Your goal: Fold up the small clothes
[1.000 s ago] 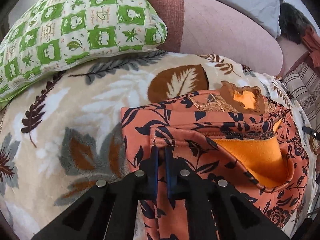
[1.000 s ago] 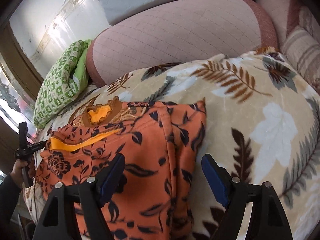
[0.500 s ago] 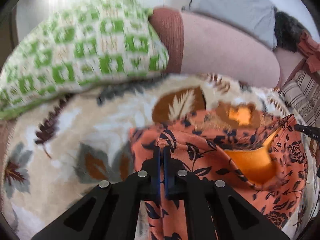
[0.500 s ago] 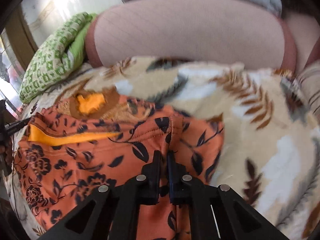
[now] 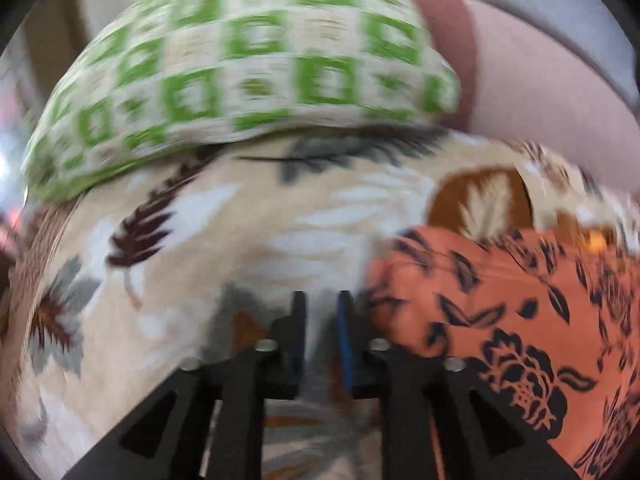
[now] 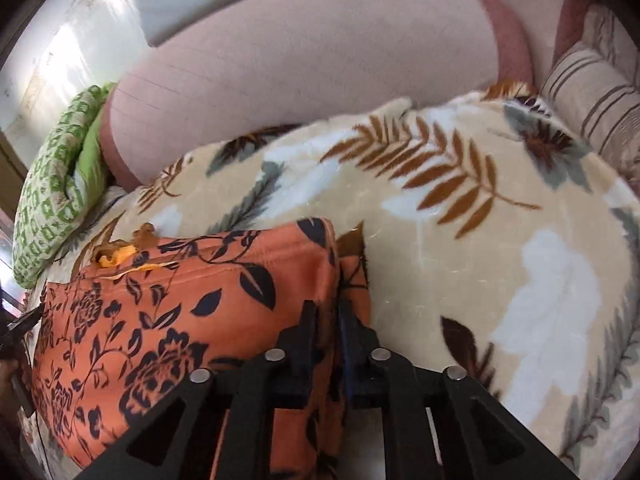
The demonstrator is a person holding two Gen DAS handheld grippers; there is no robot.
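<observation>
While you scan from left to right, read these lines in turn:

Green pillow [image 5: 240, 64]: checked green and cream, blurred in the left wrist view, lying at the far left of the bed on the leaf-print blanket [image 5: 208, 248].

Your left gripper [image 5: 320, 312]: its jaws have just been opening and now stand a little apart, with only blanket showing between them. They grip nothing; the cloth lies just to their right.

Orange garment [image 6: 168, 320]: black flowers and leaves on orange, doubled over on the blanket with a yellow-orange lining peeking out at its far left corner. It sits left of centre in the right wrist view.

Your right gripper [image 6: 326, 316]: its jaws have just been easing open slightly, yet they pinch the garment's right-hand folded edge, cloth filling the narrow gap.

Pink bolster [image 6: 304, 76]: lies across the head of the bed behind the blanket.

Striped cushion [image 6: 596, 96]: at the far right.
</observation>
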